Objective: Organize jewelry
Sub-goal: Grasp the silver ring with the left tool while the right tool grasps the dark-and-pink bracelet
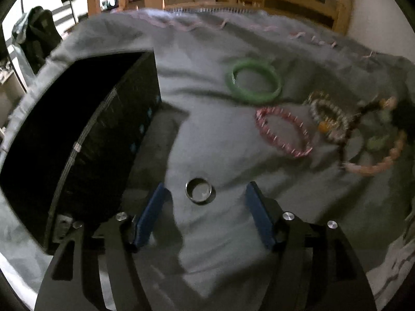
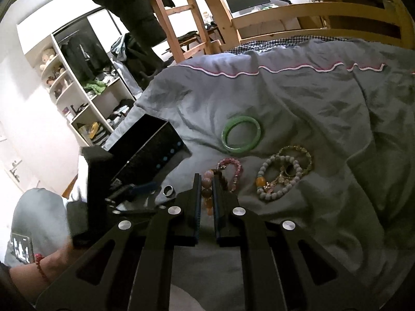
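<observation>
A silver ring (image 1: 200,191) lies on the grey duvet (image 1: 207,129) between the open blue pads of my left gripper (image 1: 206,194); it also shows in the right wrist view (image 2: 169,190). A black jewelry box (image 1: 77,140) stands at the left, seen also in the right wrist view (image 2: 145,153). A green bangle (image 1: 253,80), a pink bead bracelet (image 1: 284,132) and a heap of bead bracelets (image 1: 363,134) lie to the right. My right gripper (image 2: 206,178) is nearly shut around a peach bead bracelet (image 2: 207,181).
A wooden bed frame (image 2: 311,10) runs behind the duvet. White shelves (image 2: 85,98) with clutter stand at the left. The person's arm with a red wrist band (image 2: 41,267) is at the lower left.
</observation>
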Tool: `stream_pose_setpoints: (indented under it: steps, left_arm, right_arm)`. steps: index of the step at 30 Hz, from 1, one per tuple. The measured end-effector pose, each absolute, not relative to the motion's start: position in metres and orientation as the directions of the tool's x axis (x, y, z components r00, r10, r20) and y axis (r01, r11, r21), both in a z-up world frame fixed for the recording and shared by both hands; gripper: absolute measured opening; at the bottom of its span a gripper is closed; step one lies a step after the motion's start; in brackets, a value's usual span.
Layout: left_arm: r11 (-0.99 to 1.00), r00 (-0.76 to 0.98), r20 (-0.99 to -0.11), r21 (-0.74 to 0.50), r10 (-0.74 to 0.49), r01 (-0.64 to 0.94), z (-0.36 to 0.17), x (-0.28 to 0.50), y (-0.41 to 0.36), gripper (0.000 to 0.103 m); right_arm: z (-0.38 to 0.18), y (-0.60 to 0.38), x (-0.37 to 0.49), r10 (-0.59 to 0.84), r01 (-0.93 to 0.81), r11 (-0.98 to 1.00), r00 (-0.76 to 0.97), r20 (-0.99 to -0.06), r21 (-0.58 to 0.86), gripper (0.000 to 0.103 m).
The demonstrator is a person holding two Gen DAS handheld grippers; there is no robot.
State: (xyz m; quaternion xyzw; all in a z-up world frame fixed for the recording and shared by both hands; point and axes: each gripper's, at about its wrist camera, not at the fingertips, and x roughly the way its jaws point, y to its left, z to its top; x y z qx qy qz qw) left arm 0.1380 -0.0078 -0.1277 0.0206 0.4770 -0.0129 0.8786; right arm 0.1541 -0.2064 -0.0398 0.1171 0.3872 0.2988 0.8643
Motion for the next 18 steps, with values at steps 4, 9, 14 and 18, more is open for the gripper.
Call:
stream_pose_setpoints:
  steps: [4,9,14,18]
  left_arm:
    - [0.996,0.537,-0.839,-0.091,-0.087,0.020,-0.125,0.141,0.009,0.019]
    - [0.989,0.554,-0.823,-0.148,-0.123,-0.001,-0.118,0.137,0.016,0.020]
    - [0.986,0.595,-0.791,-0.164,-0.139,0.013,-0.103,0.123,0.014,0.020]
    - [0.984,0.620,-0.770,-0.175,-0.147,0.016,-0.089,0.112,0.016,0.020]
  right_arm:
    - [-0.040,-0.210,0.155,0.609,-0.418,0.793,0.528,-0.592,0.444,0.009]
    - [-0.036,-0.212,0.152,0.626,-0.428,0.779,0.542,-0.560,0.458,0.009]
    - [-0.030,-0.215,0.148,0.634,-0.440,0.773,0.565,-0.528,0.457,0.009]
    - [-0.025,-0.214,0.147,0.624,-0.436,0.781,0.583,-0.521,0.447,0.009]
